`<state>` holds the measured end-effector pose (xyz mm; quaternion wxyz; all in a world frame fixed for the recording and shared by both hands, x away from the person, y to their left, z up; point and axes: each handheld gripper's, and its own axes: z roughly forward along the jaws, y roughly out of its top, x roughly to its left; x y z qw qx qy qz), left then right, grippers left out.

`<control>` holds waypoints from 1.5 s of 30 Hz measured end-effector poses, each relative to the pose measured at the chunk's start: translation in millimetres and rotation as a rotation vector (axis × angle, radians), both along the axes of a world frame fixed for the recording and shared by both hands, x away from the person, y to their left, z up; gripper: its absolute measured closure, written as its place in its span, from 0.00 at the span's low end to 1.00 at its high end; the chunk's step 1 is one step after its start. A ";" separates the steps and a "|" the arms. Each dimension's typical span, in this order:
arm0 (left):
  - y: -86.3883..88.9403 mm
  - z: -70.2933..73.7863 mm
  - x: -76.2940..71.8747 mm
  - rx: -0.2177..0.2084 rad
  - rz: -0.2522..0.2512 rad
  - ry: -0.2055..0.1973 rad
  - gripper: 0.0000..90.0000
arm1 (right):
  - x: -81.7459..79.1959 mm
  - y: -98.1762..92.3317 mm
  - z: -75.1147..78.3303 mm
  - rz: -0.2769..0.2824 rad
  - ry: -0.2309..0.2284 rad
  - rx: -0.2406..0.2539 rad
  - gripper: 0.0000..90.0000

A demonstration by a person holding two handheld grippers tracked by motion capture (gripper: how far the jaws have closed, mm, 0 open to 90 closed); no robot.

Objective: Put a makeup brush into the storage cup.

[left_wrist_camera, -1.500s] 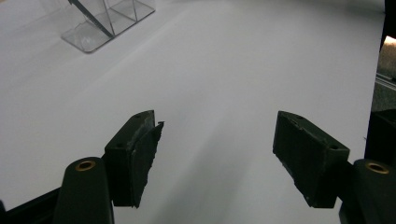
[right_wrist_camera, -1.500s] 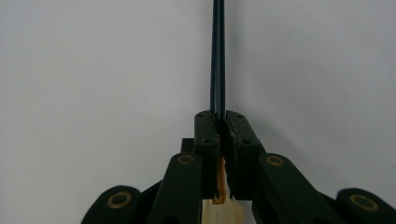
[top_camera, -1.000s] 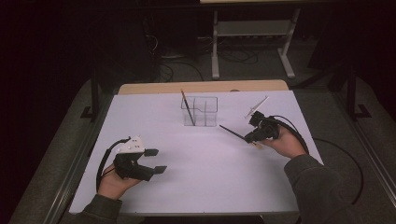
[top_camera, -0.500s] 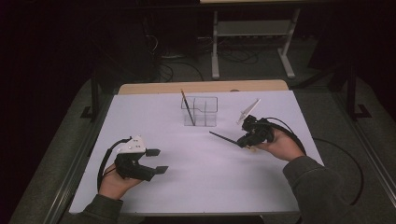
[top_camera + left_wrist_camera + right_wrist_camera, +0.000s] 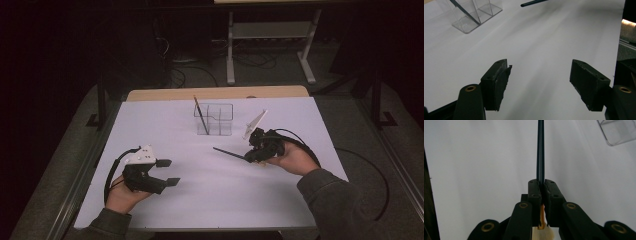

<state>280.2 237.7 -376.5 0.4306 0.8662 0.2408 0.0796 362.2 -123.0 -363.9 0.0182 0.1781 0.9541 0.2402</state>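
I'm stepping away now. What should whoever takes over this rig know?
Left claw: open, holding nothing, low over the table.
Right claw: shut on a dark brush, handle pointing away from the claw, bristles behind the jaws, above the table.
Clear holder stands at the far middle.
Done: one brush leans in its left compartment.
Left: likely put the held brush in the holder too.

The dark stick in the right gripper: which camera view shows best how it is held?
The right gripper view: the dark stick runs straight out from the shut right gripper. The high view shows it small, pointing left. The left gripper view catches one end.
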 end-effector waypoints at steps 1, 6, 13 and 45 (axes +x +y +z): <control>-0.6 0.1 -0.6 -0.003 0.003 0.004 0.34 | -1.1 2.0 0.5 0.006 -0.002 0.000 0.93; -1.9 1.7 -0.9 0.003 -0.008 -0.004 0.34 | -7.9 12.7 2.3 0.048 -0.018 0.002 0.93; -4.6 4.4 -2.7 0.000 -0.019 -0.010 0.34 | -14.3 26.1 2.5 0.097 -0.011 0.000 0.93; -21.5 6.0 -7.8 0.038 -0.140 -0.011 0.41 | -45.7 85.3 2.4 0.305 0.001 0.008 0.93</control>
